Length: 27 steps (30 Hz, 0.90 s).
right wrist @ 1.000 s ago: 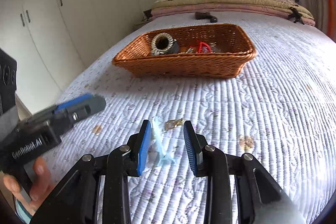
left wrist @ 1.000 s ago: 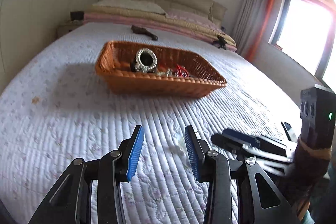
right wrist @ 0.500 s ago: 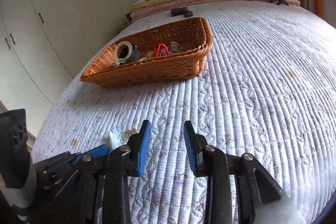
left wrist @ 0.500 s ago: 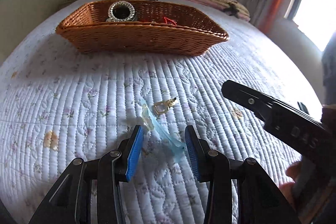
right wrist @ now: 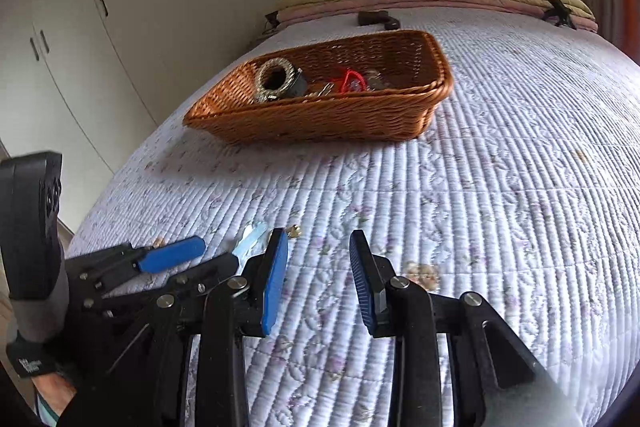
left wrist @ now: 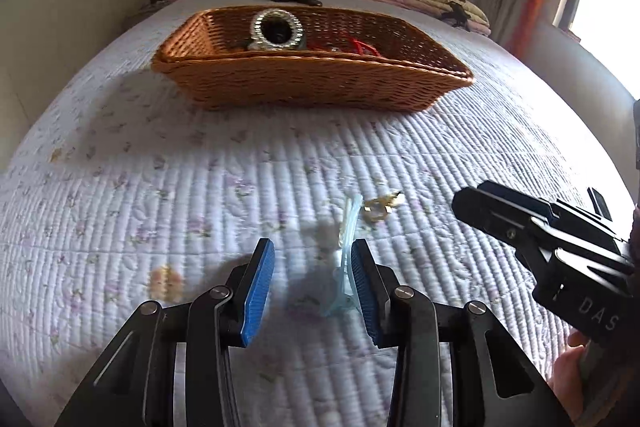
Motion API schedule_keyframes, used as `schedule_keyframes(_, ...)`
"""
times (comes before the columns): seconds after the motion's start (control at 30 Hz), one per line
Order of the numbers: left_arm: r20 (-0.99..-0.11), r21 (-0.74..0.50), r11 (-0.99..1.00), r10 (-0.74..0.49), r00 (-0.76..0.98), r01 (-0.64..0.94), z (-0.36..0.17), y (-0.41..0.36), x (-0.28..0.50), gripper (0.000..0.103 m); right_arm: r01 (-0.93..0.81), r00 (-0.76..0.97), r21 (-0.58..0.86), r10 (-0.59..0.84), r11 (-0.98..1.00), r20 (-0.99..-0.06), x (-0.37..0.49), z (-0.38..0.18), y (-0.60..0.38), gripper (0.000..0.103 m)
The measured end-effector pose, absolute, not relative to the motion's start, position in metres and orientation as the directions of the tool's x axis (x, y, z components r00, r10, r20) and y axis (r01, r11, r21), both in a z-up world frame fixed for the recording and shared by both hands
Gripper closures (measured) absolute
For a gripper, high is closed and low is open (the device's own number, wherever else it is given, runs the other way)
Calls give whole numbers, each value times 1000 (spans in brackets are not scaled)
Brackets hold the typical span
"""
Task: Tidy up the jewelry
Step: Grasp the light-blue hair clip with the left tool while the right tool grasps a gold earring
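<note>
On the quilt [left wrist: 200, 187], left gripper [left wrist: 312, 283] apart around blue clip [left wrist: 346, 259], right gripper [right wrist: 318, 279] apart.

Two hand-held grippers are in view, the left hand-held gripper [left wrist: 312, 283] and the right hand-held gripper [right wrist: 318, 281], each with two blue-padded fingers set apart. One wicker basket [left wrist: 304, 87] sits on one bed [left wrist: 160, 187]. On the quilt lie one pale blue hair clip [left wrist: 346, 251] and one small gold piece [left wrist: 378, 207]. The basket holds one beaded silver bangle [left wrist: 276, 31] and one red item [right wrist: 350, 81]; other pieces there are too small to count.
</note>
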<state>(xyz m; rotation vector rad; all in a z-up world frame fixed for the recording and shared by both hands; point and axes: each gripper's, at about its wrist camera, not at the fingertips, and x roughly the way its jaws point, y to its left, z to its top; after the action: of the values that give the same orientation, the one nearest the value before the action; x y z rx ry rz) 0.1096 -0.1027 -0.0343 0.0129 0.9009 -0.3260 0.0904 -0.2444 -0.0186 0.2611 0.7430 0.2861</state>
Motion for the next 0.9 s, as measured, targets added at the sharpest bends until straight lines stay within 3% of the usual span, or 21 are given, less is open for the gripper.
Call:
schedule_keyframes(0.33, -769, -182, 904, -376, 517, 387, -35, -107, 113, 62, -150, 671, 330, 341, 932, -659, 100, -31, -238, 68)
schedule_keyframes(0.5, -784, -138, 904, -349, 514, 404, -37, -120, 115, 63, -135, 672, 369, 359, 920, -648, 99, -32, -247, 68)
schedule_keyframes(0.53, -784, -131, 905, -344, 517, 405, -37, -121, 114, 66, -136, 674, 372, 360, 918, -644, 99, -31, -248, 68)
schedule_keyframes(0.57, -783, -117, 908, -333, 525, 402, -37, -122, 112, 83, -137, 676, 373, 362, 918, -642, 98, -31, -249, 68)
schedule_keyframes(0.6, -785, -111, 910, -328, 526, 400, -38, -122, 112, 90, -140, 677, 370, 362, 918, -641, 98, -30, -248, 68)
schedule_keyframes(0.73, -775, -146, 912, -346, 528, 384, -34, -110, 112, 92, -152, 686, 325, 336, 933, -645, 96, -27, -239, 68)
schedule_keyframes(0.9, -764, -112, 946, -277, 583, 303, -26, -81, 114, 92, -158, 677, 298, 323, 941, -661, 98, -24, -220, 68)
